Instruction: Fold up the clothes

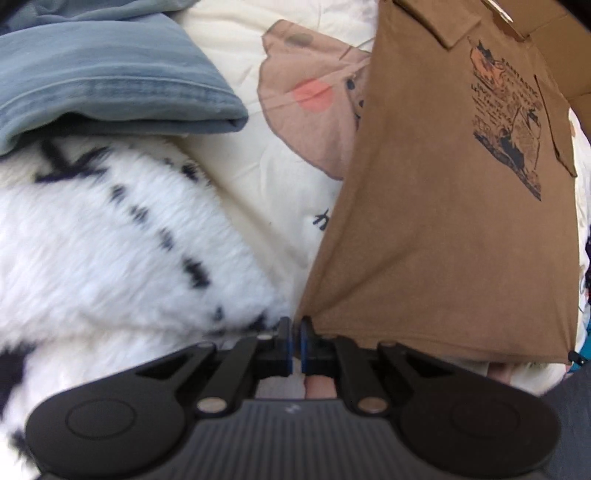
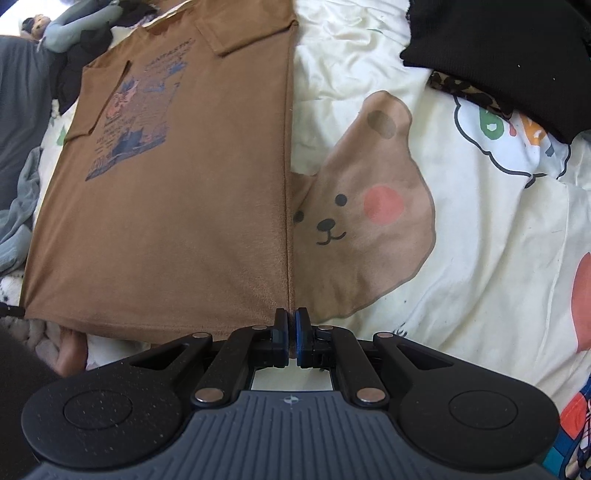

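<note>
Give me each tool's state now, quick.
Left tool: closed, pinching the brown T-shirt at its hem corner.
Right tool: closed, pinching the same shirt's other hem corner.

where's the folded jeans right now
In the left wrist view, the folded jeans lie top left on the bedspread, above the fluffy white garment.

Cream bear-print bedspread (image 2: 461, 258) in soft daylight

Matt brown cloth shirt (image 1: 436, 229) — fluffy white fleece (image 1: 122, 236)
</note>
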The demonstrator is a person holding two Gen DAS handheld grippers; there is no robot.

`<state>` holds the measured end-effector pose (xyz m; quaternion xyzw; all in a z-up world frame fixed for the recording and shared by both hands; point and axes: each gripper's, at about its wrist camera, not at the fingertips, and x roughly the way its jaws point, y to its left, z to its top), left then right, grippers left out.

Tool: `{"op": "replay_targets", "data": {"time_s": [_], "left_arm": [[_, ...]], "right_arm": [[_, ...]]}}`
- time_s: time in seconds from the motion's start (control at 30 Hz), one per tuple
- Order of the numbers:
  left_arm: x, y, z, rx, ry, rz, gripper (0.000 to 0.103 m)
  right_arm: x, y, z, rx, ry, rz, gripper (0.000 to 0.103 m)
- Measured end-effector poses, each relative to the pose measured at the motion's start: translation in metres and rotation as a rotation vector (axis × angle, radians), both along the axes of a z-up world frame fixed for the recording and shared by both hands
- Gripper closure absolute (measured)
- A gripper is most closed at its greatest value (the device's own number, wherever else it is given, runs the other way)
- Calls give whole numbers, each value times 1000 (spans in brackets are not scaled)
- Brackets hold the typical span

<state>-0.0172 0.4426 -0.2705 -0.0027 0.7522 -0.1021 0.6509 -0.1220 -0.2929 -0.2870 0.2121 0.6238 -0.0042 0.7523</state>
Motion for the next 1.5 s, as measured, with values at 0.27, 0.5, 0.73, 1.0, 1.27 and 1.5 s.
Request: {"op": "replay_targets", "data": {"time_s": [0.27,0.5,0.73,1.0,1.27,1.5], "left_arm": [[-17,-1,17,5,-10,-28,99],[-30,14,27,-5,1,-10,99],[-27,13,33,-33,-30,10,100],[-5,7,47,-63,-88,28,100],[22,-6,62,-113,-167,61,100],[49,-23,57,-147,-240,99,100]], "right_arm": [[-15,6,9,10,-11,-17,102],[-38,12,11,21,3,-33,102],[-47,7,15,32,-30,-94,102],[-34,5,24,39,-70,-119,102],[-5,-3,38,35,-135,-128,102],[28,-12,46,29,-189,-140,102]]}}
